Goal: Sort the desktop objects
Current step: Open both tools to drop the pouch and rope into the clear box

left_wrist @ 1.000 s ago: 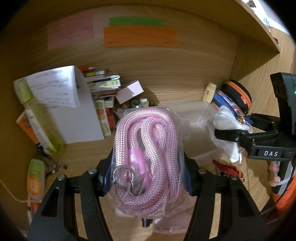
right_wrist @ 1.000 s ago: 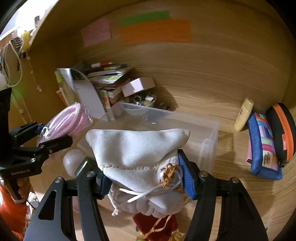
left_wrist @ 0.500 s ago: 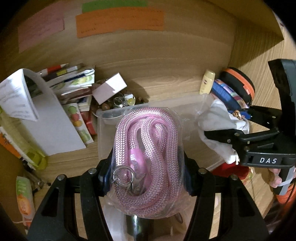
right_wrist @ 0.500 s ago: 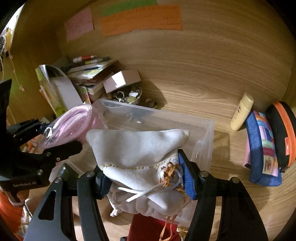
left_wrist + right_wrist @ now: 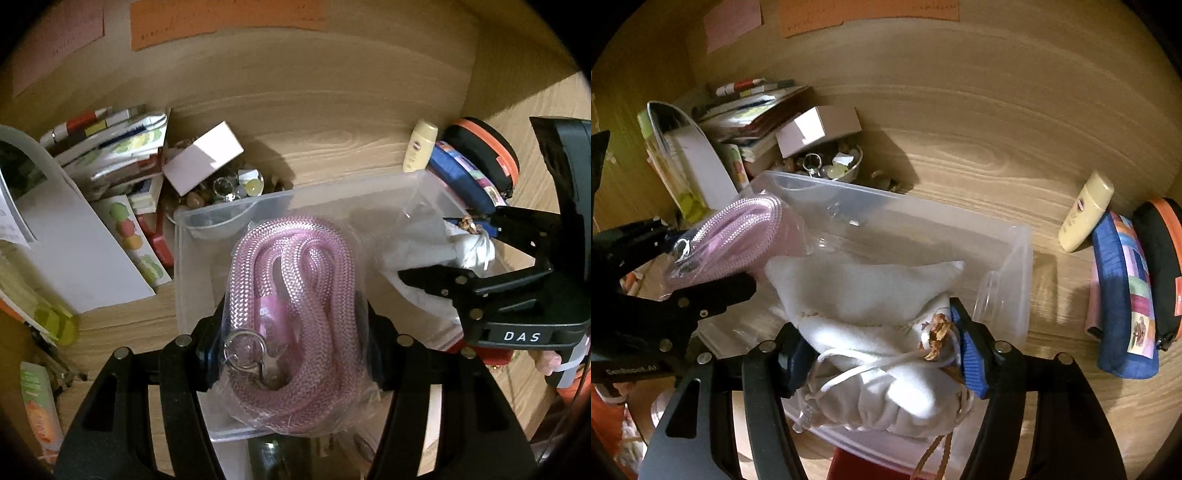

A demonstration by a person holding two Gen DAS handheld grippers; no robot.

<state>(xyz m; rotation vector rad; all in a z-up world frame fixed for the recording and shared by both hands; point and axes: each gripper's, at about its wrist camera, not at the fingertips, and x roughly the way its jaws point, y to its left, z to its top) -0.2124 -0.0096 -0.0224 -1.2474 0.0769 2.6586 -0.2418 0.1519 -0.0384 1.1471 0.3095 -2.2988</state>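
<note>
Both hands loaded rn. Left gripper (image 5: pixel 291 350) pinches the bagged pink rope (image 5: pixel 295 295), right gripper (image 5: pixel 882 354) pinches the white pouch (image 5: pixel 864 295) by its cinched neck. Both hover over the clear bin (image 5: pixel 1015 258), prob so they drop straight in. Lotion tube (image 5: pixel 1086 214) sits at 2 o'clock, outside the bin.

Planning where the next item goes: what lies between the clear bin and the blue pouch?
Bare wood desk, seen in the right wrist view; the cream bottle stands behind that gap, beside the blue pouch, not touching the clear bin.
</note>
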